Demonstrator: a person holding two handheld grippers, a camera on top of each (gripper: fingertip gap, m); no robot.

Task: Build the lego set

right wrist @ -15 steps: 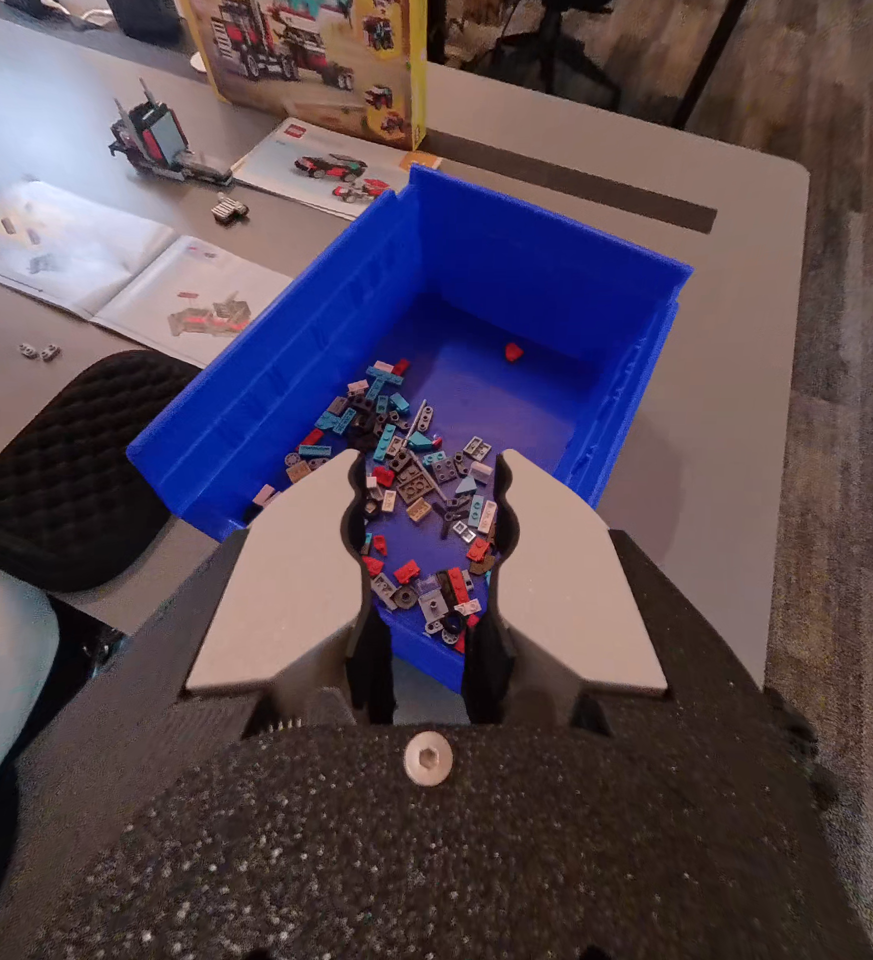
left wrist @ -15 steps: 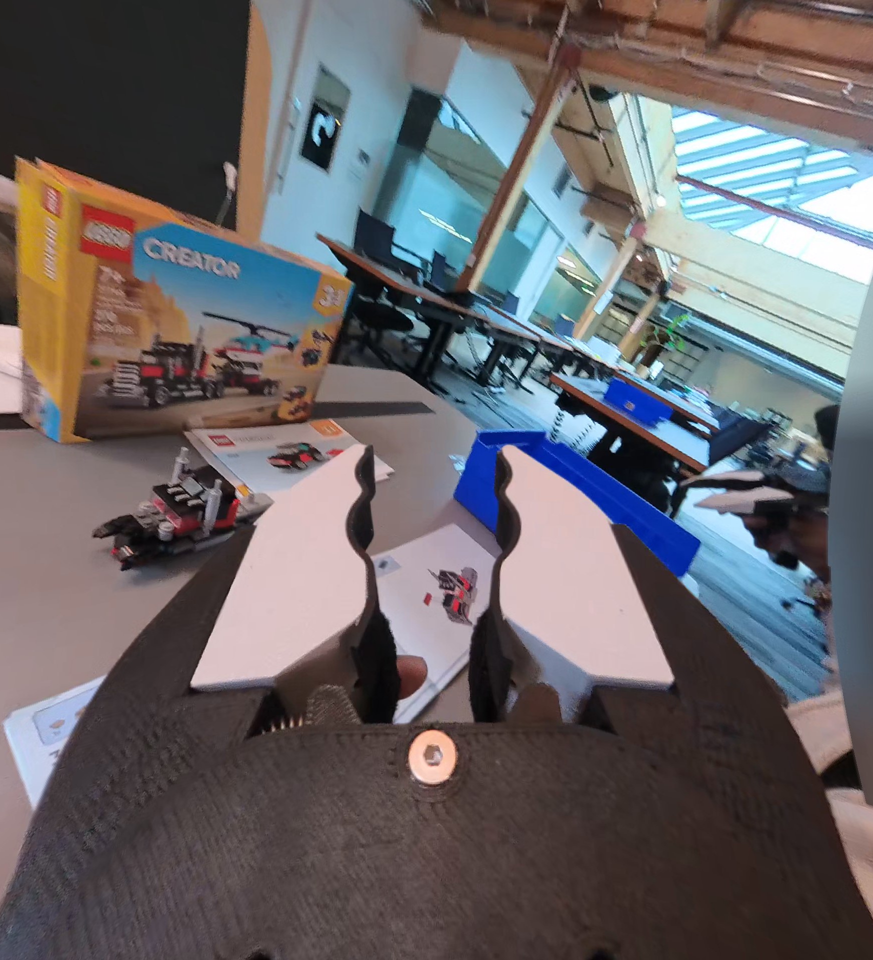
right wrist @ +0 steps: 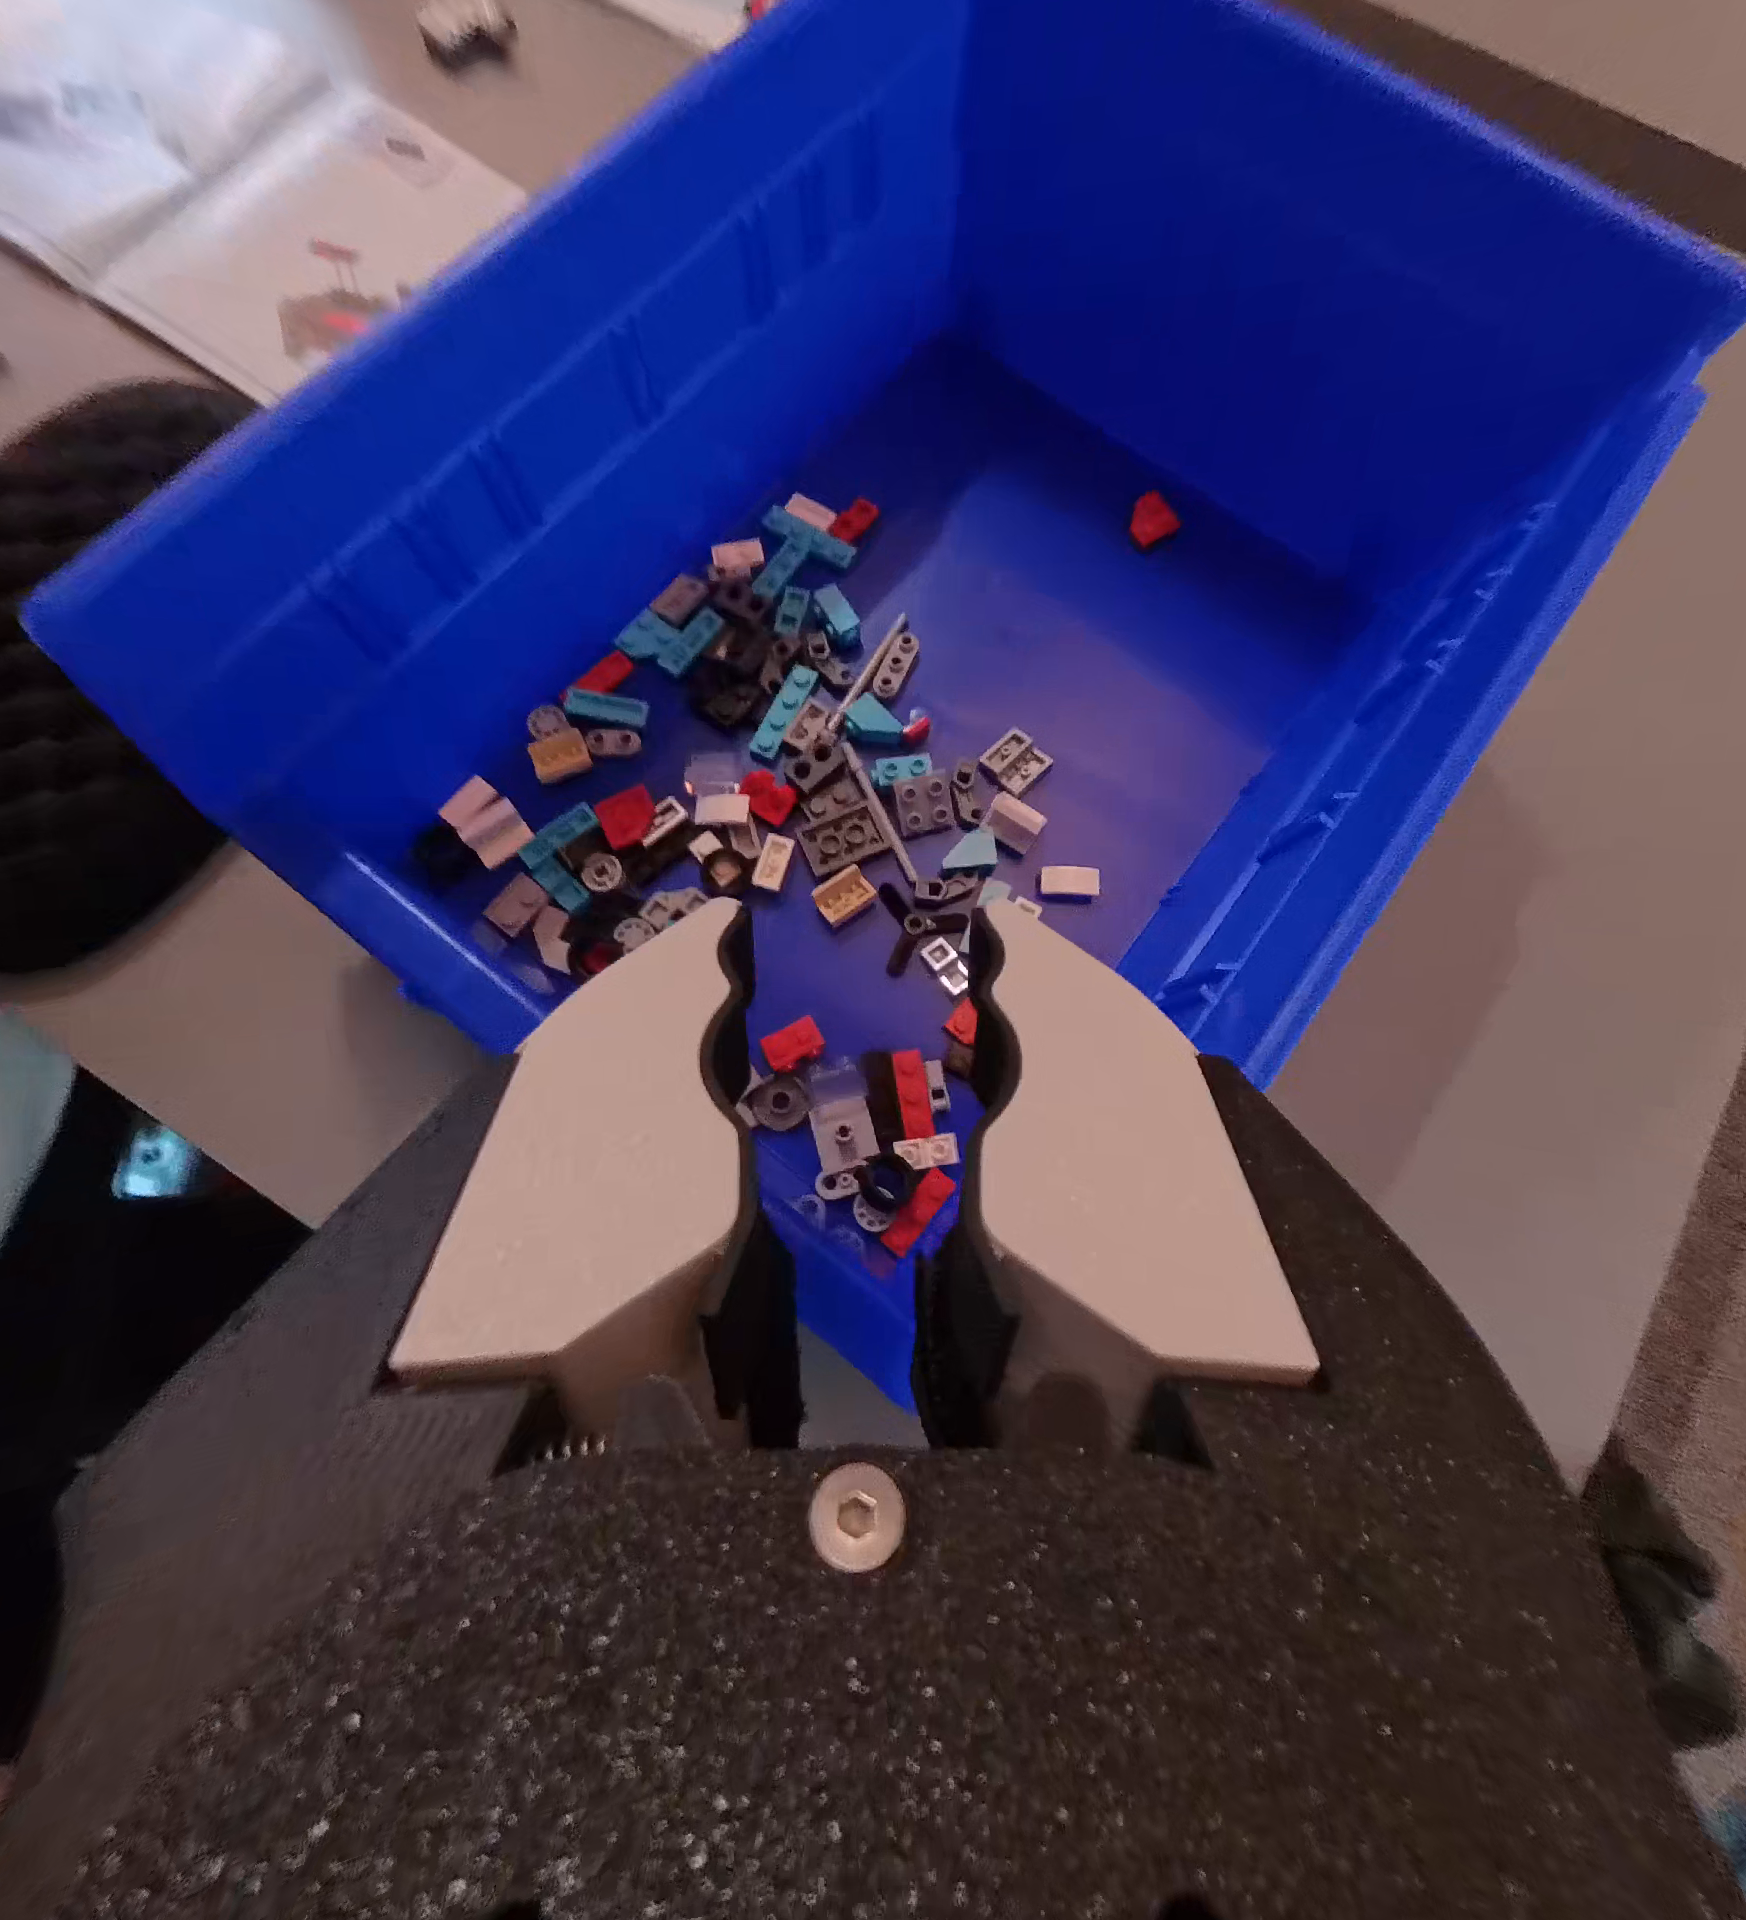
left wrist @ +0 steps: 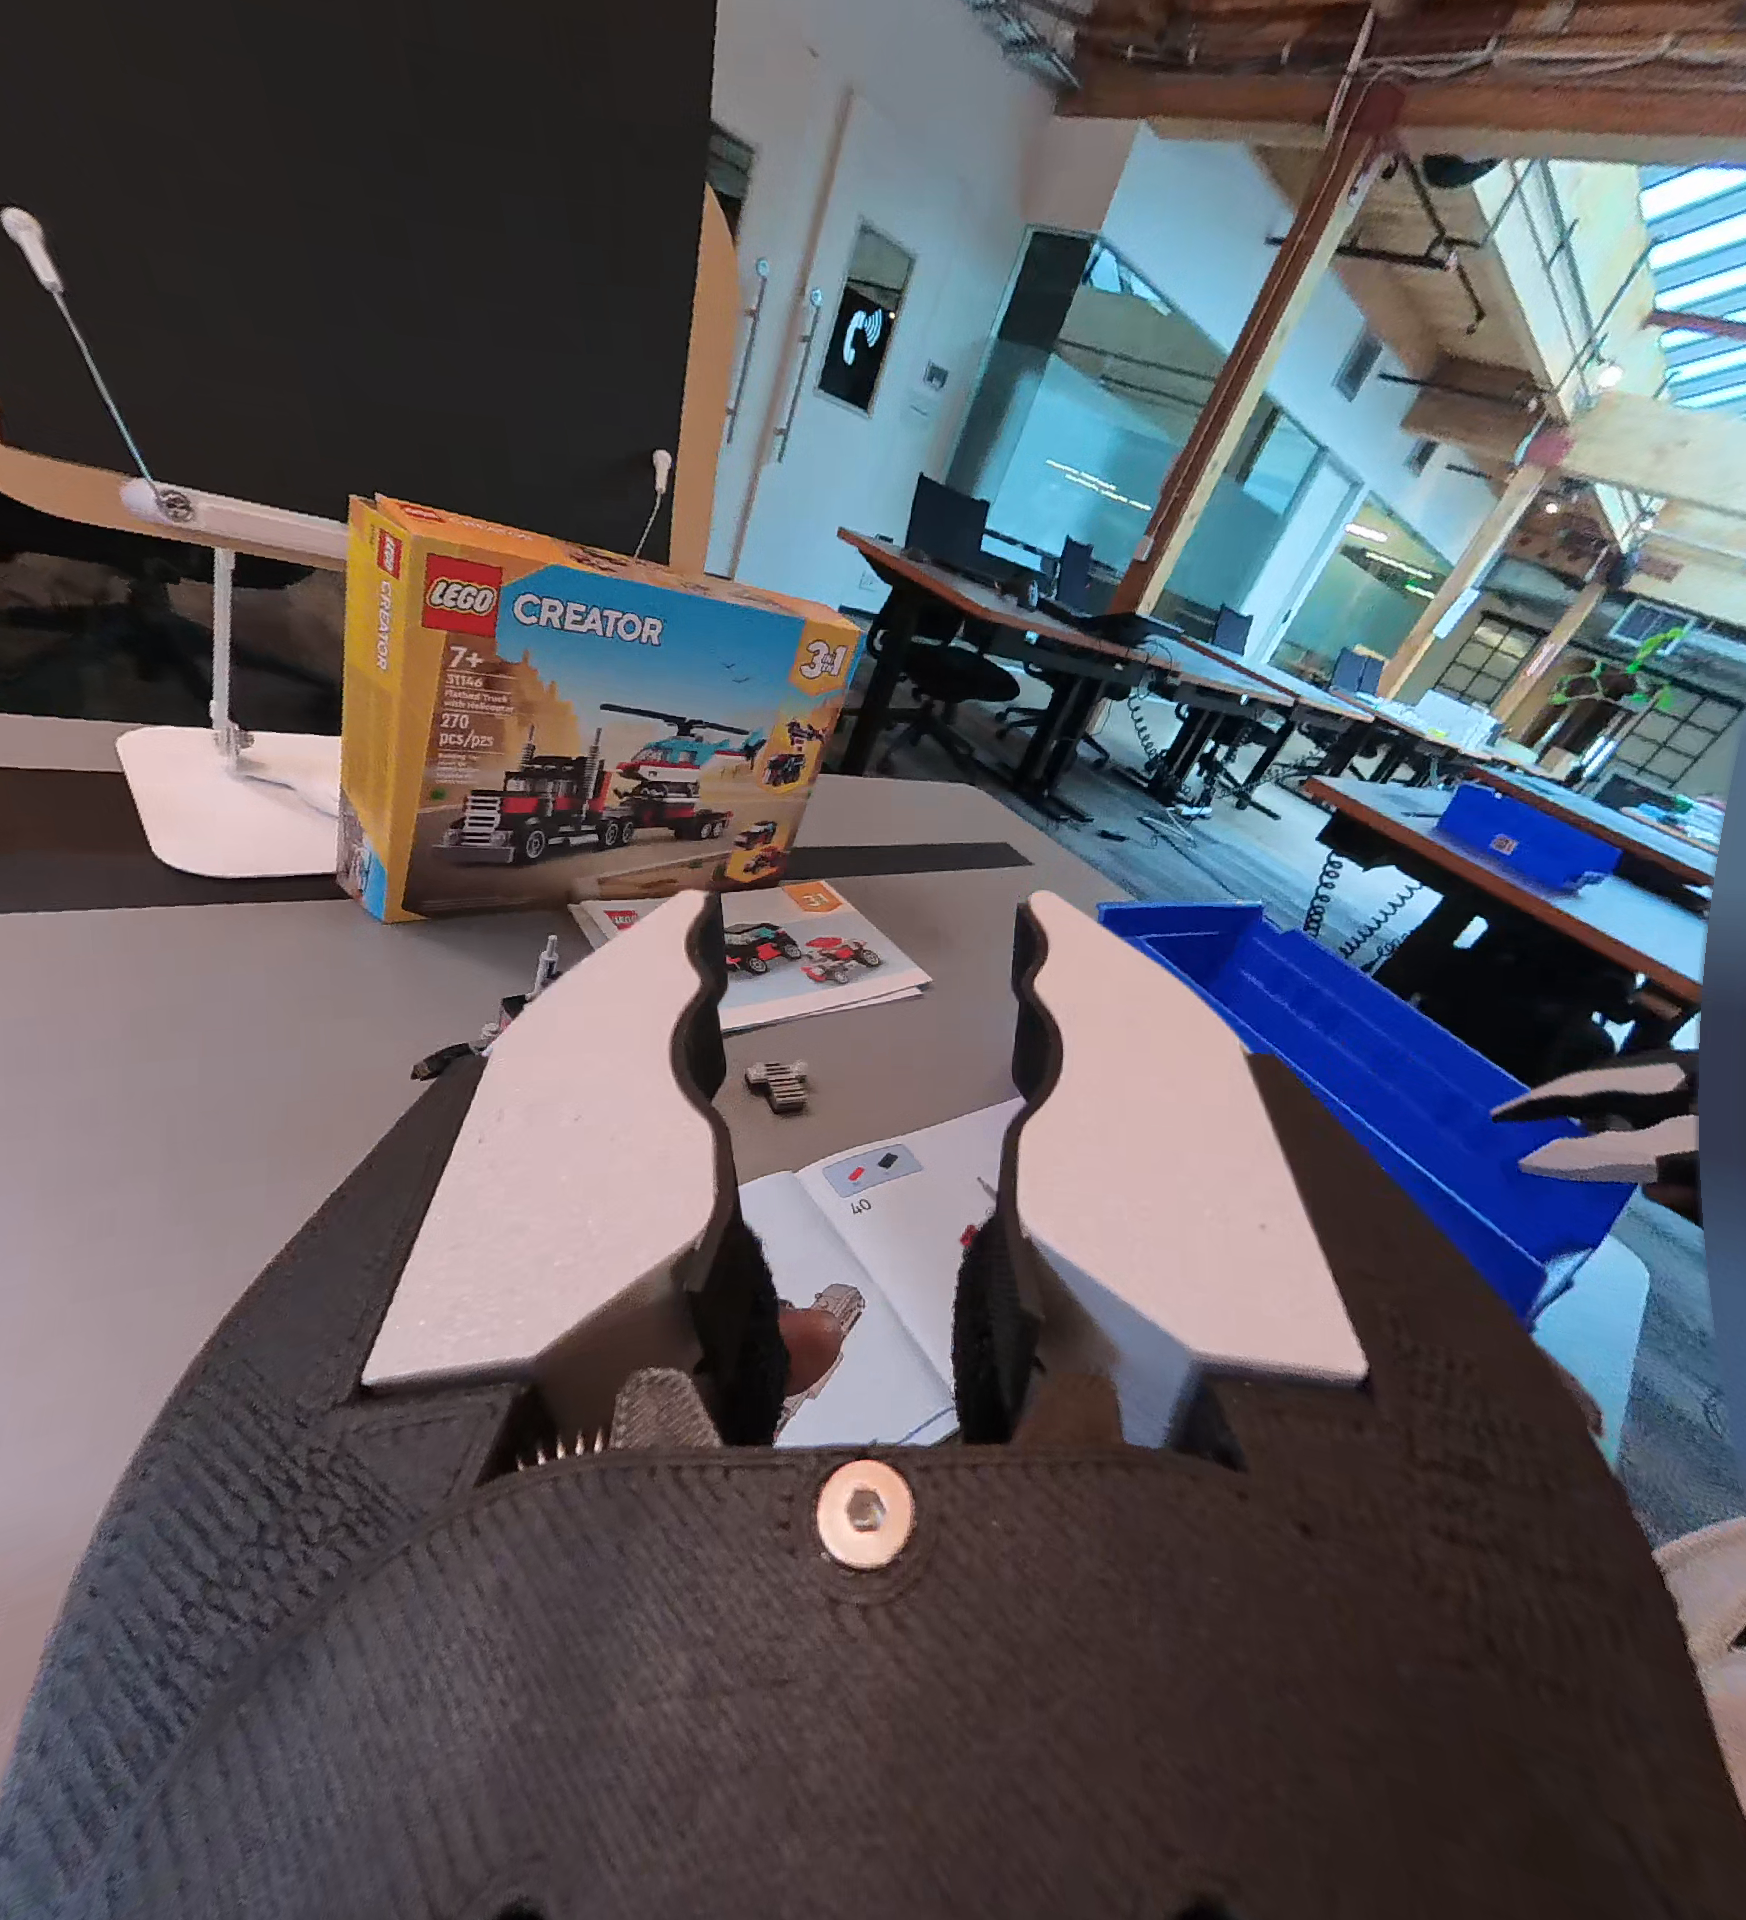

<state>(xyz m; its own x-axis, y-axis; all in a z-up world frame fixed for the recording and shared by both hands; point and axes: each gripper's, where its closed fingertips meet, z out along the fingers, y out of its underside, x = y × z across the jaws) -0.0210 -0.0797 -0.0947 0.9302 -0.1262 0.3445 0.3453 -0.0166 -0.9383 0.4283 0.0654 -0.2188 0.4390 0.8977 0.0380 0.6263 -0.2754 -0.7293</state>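
A blue bin [right wrist: 557, 436] holds several loose red, teal, grey and black bricks [right wrist: 807, 790]; one red brick [right wrist: 1153, 520] lies apart near its far wall. My right gripper [right wrist: 858, 914] is open and empty, held over the bin's near edge above the pile. My left gripper [left wrist: 864, 914] is open and empty above the open instruction booklet [left wrist: 879, 1247] on the grey table. A small grey brick piece [left wrist: 781, 1081] lies on the table just past the left fingers. The bin [left wrist: 1368, 1049] and the right gripper's fingertips [left wrist: 1575, 1132] show at the right of the left wrist view.
The set's box [left wrist: 588, 717] stands at the back of the table, a second booklet [left wrist: 817, 956] in front of it. A partly built truck is mostly hidden behind my left finger. A white stand [left wrist: 225, 800] is left of the box. A black cushion [right wrist: 27, 675] lies left of the bin. There is about 50 cm between the tips of the two grippers.
My right gripper has moved closer to the bin and lower over the bricks. My left gripper has turned left and opened wider; the box now sits nearer the centre.
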